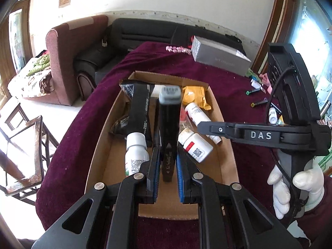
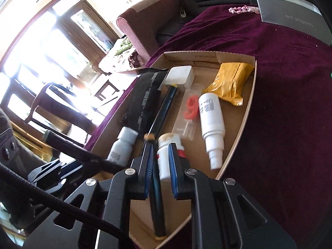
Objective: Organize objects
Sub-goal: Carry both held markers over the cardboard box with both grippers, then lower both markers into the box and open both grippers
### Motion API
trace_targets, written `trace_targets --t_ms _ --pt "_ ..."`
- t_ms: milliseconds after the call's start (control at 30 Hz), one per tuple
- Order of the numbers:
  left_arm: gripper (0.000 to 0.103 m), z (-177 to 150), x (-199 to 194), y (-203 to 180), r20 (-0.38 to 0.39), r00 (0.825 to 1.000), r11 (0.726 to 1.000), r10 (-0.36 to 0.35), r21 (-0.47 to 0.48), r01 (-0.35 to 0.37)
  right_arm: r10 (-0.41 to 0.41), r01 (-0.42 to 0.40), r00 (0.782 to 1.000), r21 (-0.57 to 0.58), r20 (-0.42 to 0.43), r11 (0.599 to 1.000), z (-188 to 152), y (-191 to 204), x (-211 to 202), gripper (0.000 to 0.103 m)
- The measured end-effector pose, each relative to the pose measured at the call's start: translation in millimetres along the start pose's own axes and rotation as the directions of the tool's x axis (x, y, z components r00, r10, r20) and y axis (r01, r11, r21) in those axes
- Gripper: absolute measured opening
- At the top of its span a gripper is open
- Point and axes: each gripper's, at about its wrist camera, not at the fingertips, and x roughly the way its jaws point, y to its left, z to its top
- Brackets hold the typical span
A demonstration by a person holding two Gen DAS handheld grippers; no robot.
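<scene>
While the left gripper [image 1: 167, 161] clamps a black marker [image 1: 169, 132] upright over the cardboard box [image 1: 217, 112], the right gripper [image 2: 160, 161] is pinched on a dark pen [image 2: 157, 203]. Bottles [image 2: 211, 120] and a yellow packet [image 2: 228, 83] lie in the box.

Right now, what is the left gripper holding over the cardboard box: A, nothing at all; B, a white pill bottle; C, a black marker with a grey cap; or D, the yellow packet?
C: in the left wrist view the left gripper is shut on the black marker with a grey cap, held above the cardboard box.
</scene>
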Motion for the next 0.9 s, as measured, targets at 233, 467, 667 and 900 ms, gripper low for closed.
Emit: trace_targets --t_ms 233,467,667,900 --pt "0.012 16 33 -1 -0.101 0.995 0.999 0.004 0.042 0.000 -0.036 0.036 0.999 -0.013 -0.008 0.999 1 -8 2 0.016" --pt "0.012 18 52 2 -0.132 0.991 1.000 0.001 0.021 0.002 -0.031 0.031 1.000 0.057 -0.001 0.998 -8 -31 -10 0.027" --pt "0.012 16 45 6 -0.109 0.994 1.000 0.007 0.000 -0.007 -0.023 0.023 1.000 0.076 0.000 0.997 -12 -36 -13 0.028" --pt "0.043 11 21 13 -0.034 0.998 0.998 0.052 -0.031 -0.053 -0.076 0.076 0.997 -0.001 0.030 0.997 -14 -14 -18 0.045"
